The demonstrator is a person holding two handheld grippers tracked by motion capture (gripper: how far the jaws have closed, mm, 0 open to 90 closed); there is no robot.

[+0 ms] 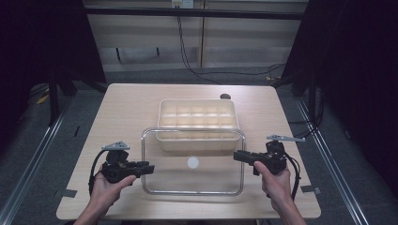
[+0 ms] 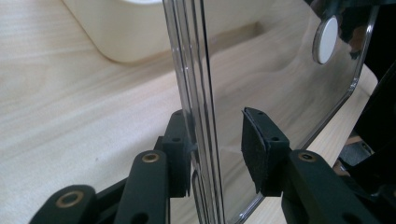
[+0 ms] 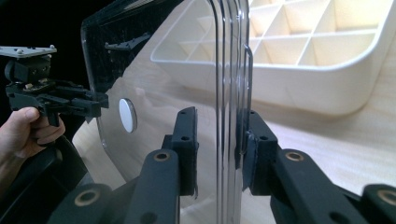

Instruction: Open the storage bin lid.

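A clear plastic lid (image 1: pixel 192 183) with a white round disc (image 1: pixel 193 162) at its middle hangs over the near half of the table, its far edge overlapping a cream compartment box (image 1: pixel 197 117). My left gripper (image 1: pixel 149 168) is shut on the lid's left rim, and my right gripper (image 1: pixel 237 155) on its right rim. In the left gripper view the rim (image 2: pixel 194 93) runs between the pads of the left gripper (image 2: pixel 215 144). The right gripper (image 3: pixel 219 149) clamps the rim (image 3: pixel 229 70) the same way, with the box (image 3: pixel 299 51) behind and the left gripper (image 3: pixel 100 105) across the lid.
The wooden table (image 1: pixel 126 108) has bare room left and right of the box. A small dark object (image 1: pixel 225 96) lies at the back edge behind the box. Black cables (image 1: pixel 187 56) trail on the floor beyond, and dark curtains stand at both sides.
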